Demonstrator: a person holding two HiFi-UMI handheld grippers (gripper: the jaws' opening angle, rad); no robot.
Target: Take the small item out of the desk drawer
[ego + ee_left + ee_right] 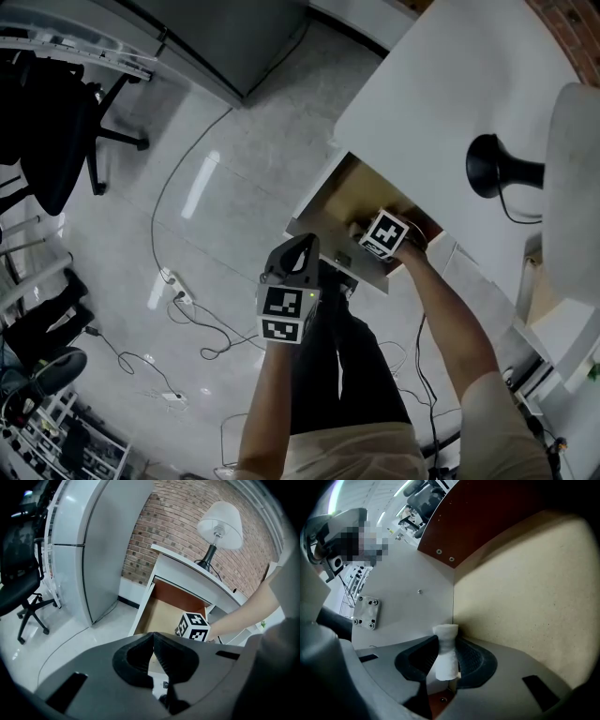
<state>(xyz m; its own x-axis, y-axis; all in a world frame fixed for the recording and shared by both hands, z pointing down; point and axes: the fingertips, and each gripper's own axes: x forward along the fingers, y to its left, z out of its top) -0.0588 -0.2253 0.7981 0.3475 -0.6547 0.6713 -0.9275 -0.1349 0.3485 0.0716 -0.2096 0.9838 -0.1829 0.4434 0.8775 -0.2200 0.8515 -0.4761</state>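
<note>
Step in hand: grasp inside open drawer [349, 190] under desk [441, 103]. Right tool [446, 641] clamped on small white item [446, 657], in drawer corner beside side wall. Left tool [152, 639] clenched, empty, outside drawer. Next move, by judgement: lift item clear of drawer front without loosening grip.

I count one desk [422, 103], one drawer [349, 195], one lamp [495, 169], one chair [52, 141], one white roll [446, 654] — and my two grippers, a left gripper [152, 637] and a right gripper [446, 641].
</note>
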